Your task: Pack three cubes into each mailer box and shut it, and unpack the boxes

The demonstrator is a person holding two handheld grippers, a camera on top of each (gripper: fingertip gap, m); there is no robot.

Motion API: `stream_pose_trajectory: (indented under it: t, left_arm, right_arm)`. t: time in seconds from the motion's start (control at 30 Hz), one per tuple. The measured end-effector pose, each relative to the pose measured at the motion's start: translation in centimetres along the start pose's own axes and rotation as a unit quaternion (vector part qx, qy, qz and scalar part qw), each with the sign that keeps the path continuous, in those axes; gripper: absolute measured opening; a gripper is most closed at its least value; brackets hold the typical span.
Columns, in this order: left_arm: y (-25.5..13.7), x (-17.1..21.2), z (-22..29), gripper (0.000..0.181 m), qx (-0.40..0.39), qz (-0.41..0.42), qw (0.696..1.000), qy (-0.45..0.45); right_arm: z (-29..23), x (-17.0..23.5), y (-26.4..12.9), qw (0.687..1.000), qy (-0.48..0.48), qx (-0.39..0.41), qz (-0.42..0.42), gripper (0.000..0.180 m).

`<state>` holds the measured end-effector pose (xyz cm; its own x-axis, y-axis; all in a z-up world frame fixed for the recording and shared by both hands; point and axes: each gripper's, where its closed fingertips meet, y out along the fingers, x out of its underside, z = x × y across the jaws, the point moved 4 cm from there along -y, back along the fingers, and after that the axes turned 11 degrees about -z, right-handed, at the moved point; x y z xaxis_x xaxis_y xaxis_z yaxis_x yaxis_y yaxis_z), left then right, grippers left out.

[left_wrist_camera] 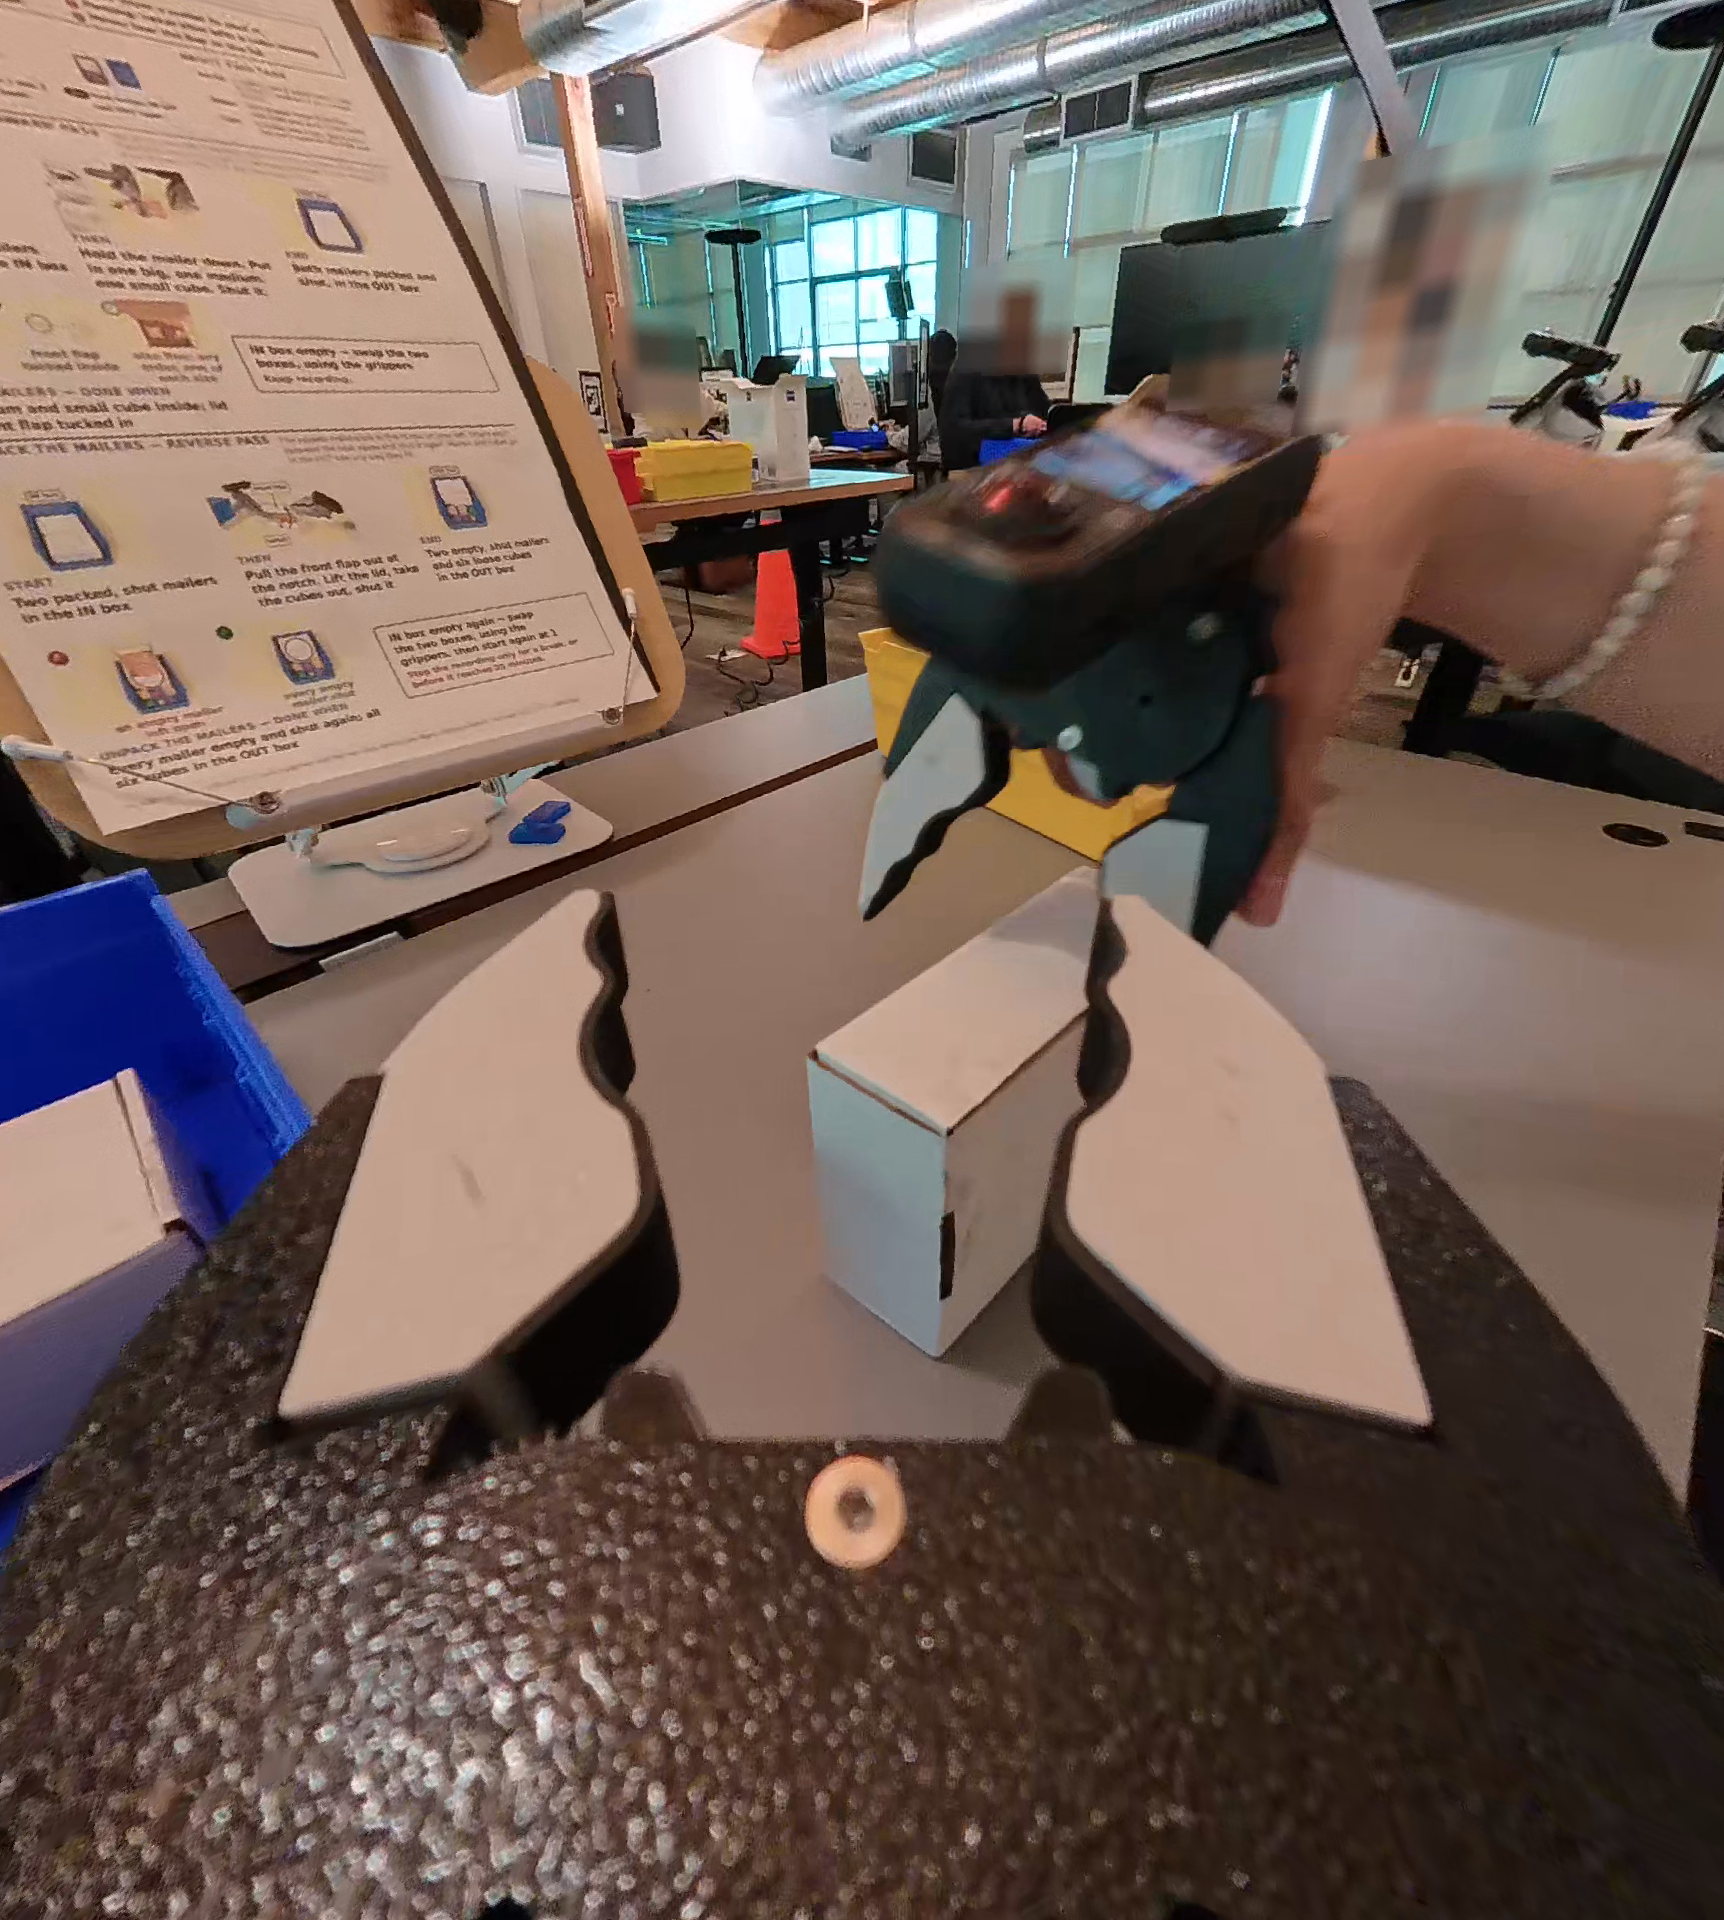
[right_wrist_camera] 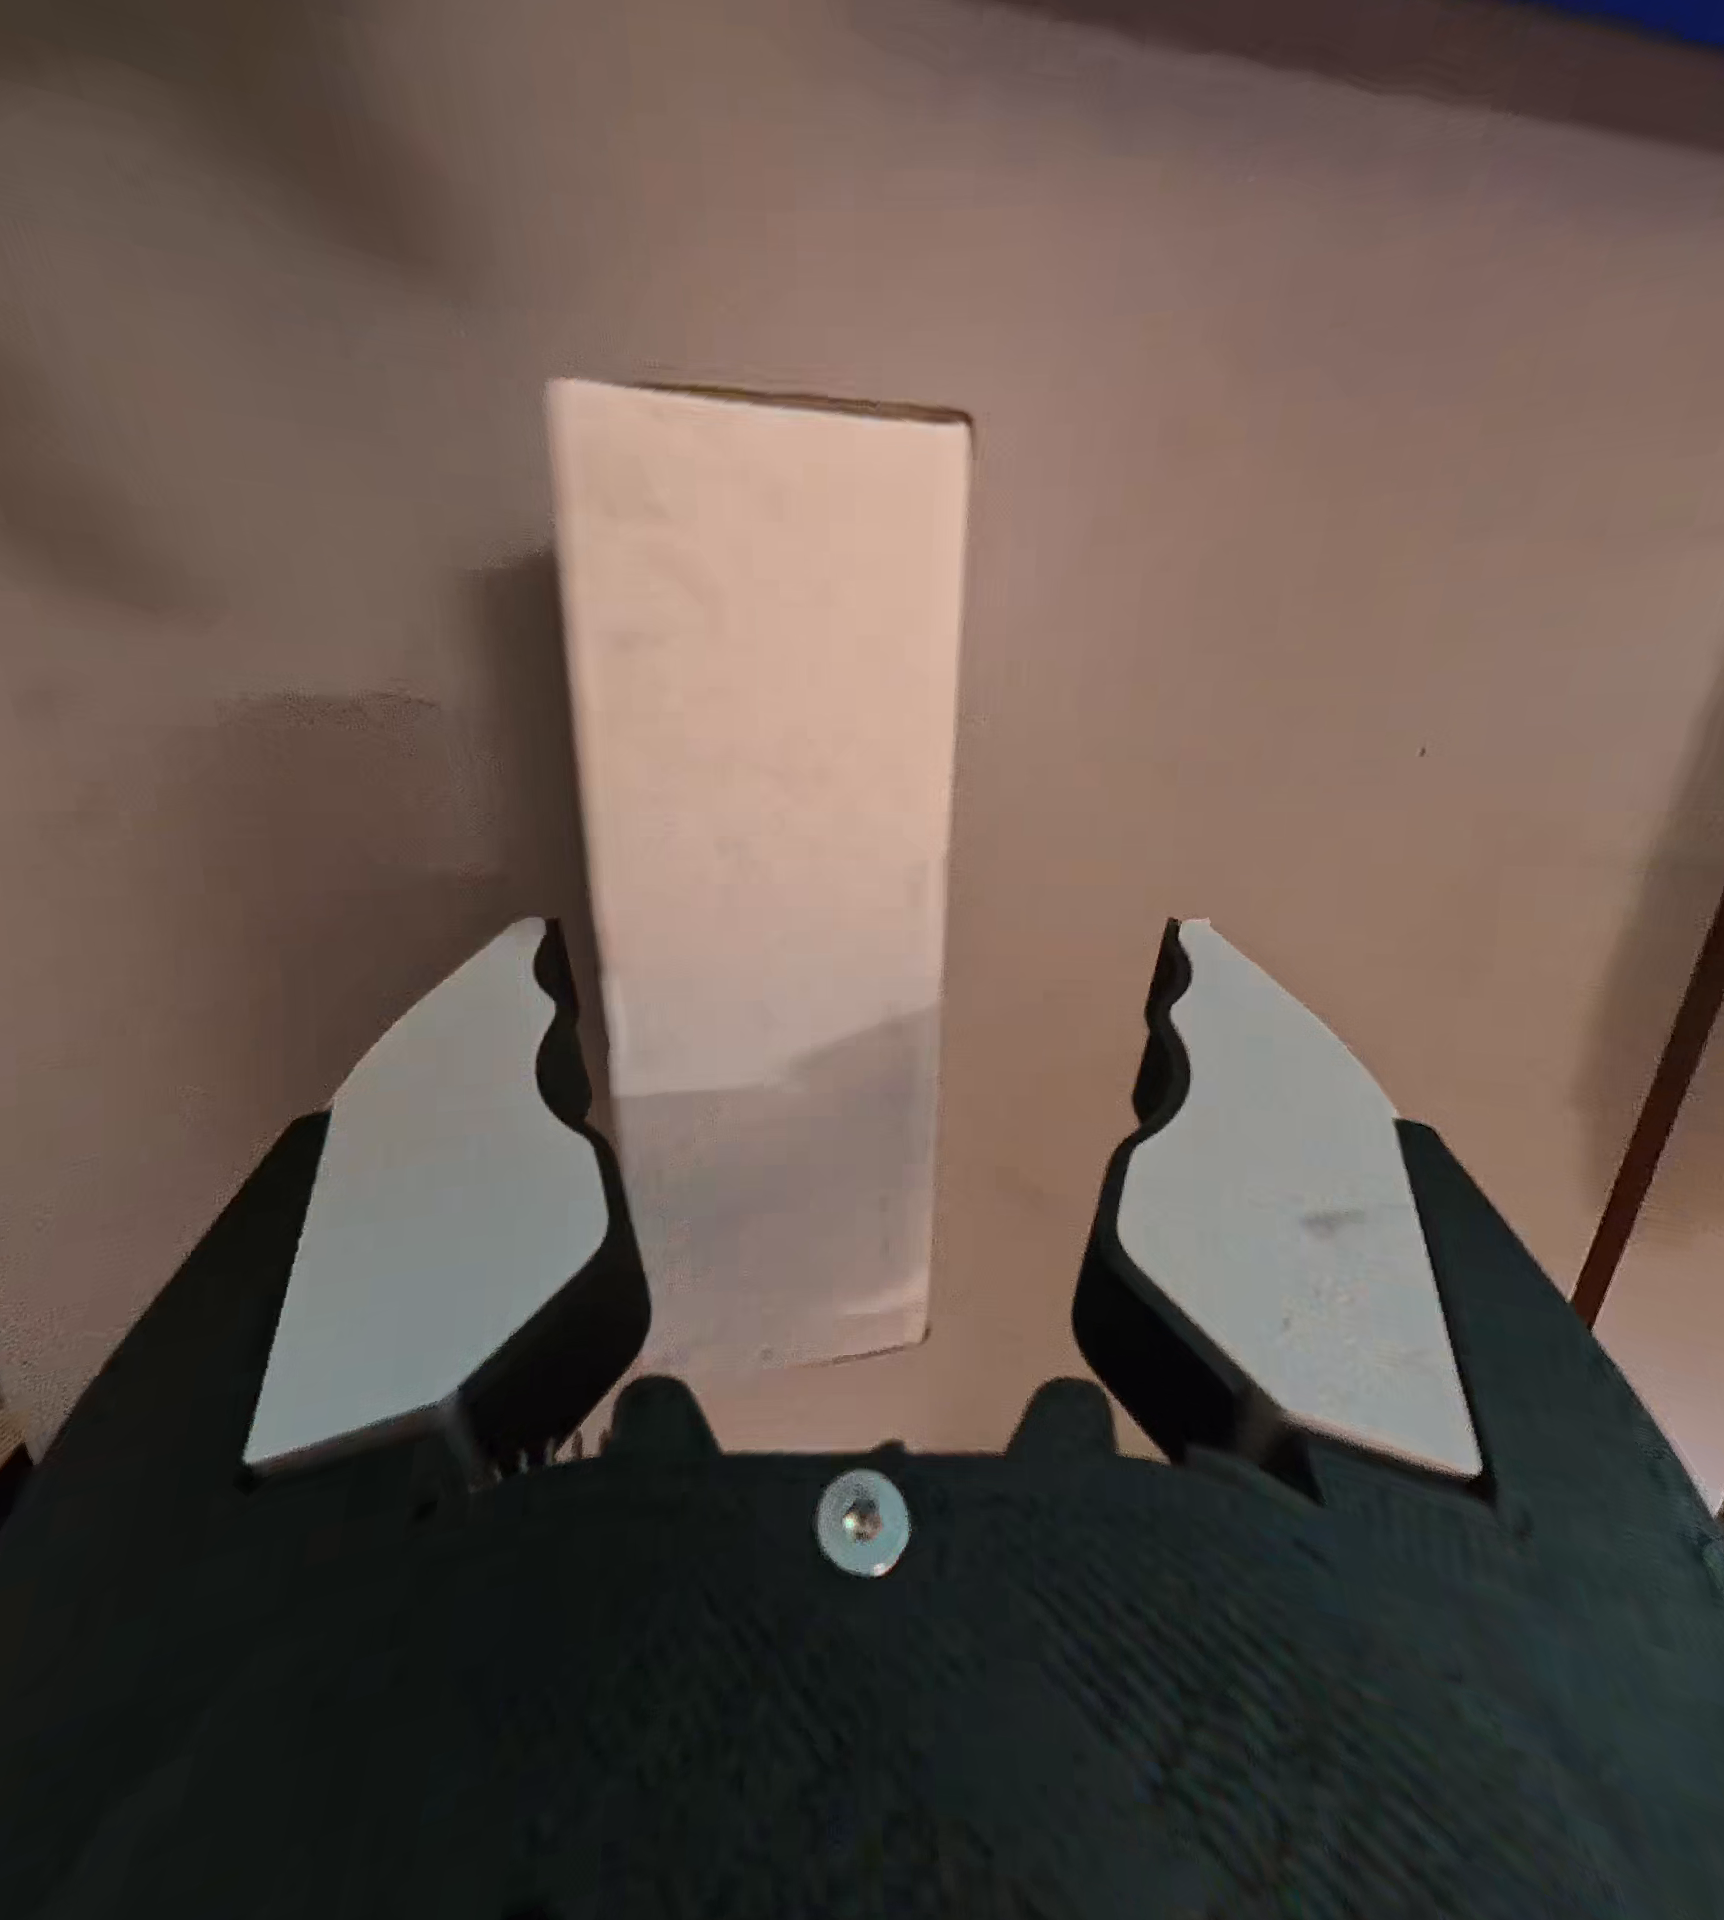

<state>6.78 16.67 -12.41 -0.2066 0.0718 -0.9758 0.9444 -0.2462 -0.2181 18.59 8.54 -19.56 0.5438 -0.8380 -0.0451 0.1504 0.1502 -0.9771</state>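
Note:
A shut white mailer box [left_wrist_camera: 941,1143] stands on its narrow side on the grey table [left_wrist_camera: 733,997]. My left gripper [left_wrist_camera: 858,935] is open and empty, low over the table, with the box between its fingers, nearer the right finger. My right gripper [left_wrist_camera: 1024,883], held by a hand, is open and hovers over the box's far end. In the right wrist view the right gripper [right_wrist_camera: 860,935] looks straight down on the box's long top face [right_wrist_camera: 764,675], jaws wide on either side and apart from it. No cubes show.
A blue bin [left_wrist_camera: 79,997] at the left holds another white mailer box [left_wrist_camera: 16,1247]. A yellow bin [left_wrist_camera: 1055,800] stands behind the right gripper. An instruction board on a white stand [left_wrist_camera: 401,862] is at the back left. The table edge [right_wrist_camera: 1689,1039] runs at the right. Tip to tip, the grippers are about 15 cm apart.

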Motion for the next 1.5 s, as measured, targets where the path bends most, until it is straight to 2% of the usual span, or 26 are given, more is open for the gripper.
stream_pose_trajectory:
  t: [0.07,0.27,0.37,0.5,0.6,0.7,0.8,0.93,1.03,1.13,1.33,1.5]
  left_arm:
    - [-0.6,0.0,-0.7,0.090,0.003,-0.002,1.000,-0.015]
    - [-1.0,1.1,-2.1,0.096,0.011,-0.022,0.998,-0.053]
    - [-0.5,1.6,-1.8,0.096,0.027,-0.034,0.997,-0.065]
    - [0.1,2.8,-1.8,0.094,0.021,-0.072,0.996,-0.057]
    - [0.1,3.1,-1.8,0.086,0.023,-0.079,0.995,-0.057]
    - [0.3,3.4,-1.9,0.080,0.033,-0.080,0.994,-0.061]
    - [0.7,3.8,-1.7,0.079,0.038,-0.092,0.993,-0.067]
    - [1.3,4.4,-1.3,0.078,0.040,-0.108,0.992,-0.057]
    - [1.8,4.9,-1.0,0.078,0.044,-0.123,0.990,-0.045]
    - [2.1,5.4,-0.8,0.078,0.046,-0.138,0.989,-0.037]
    - [2.4,5.7,-0.1,0.075,0.070,-0.145,0.986,-0.042]
    - [2.7,6.4,0.0,0.073,0.083,-0.153,0.983,-0.051]
  right_arm:
    - [0.1,-0.3,1.5,0.999,0.001,-0.041,-0.031,0.114]
    - [-1.6,-0.9,3.4,0.992,-0.049,-0.095,-0.060,0.090]
    - [-1.8,-0.7,3.1,0.987,-0.050,-0.131,-0.075,0.084]
    - [-1.5,1.0,2.1,0.987,-0.081,-0.099,-0.101,0.076]
    - [-0.3,2.7,-1.1,0.993,-0.065,-0.048,-0.083,0.076]
    - [2.1,6.4,-5.7,0.997,-0.030,0.005,-0.074,0.076]
    - [6.1,12.4,-9.7,0.988,0.035,0.084,-0.128,0.076]
    - [10.7,21.4,-11.7,0.961,0.131,0.144,-0.195,0.076]
    - [14.3,27.5,-10.0,0.932,0.157,0.213,-0.248,0.076]
    - [16.4,32.0,-6.3,0.916,0.156,0.247,-0.275,0.076]
    - [19.5,34.7,0.5,0.906,0.136,0.341,-0.210,0.076]
    - [21.6,36.7,4.0,0.886,0.115,0.397,-0.211,0.076]
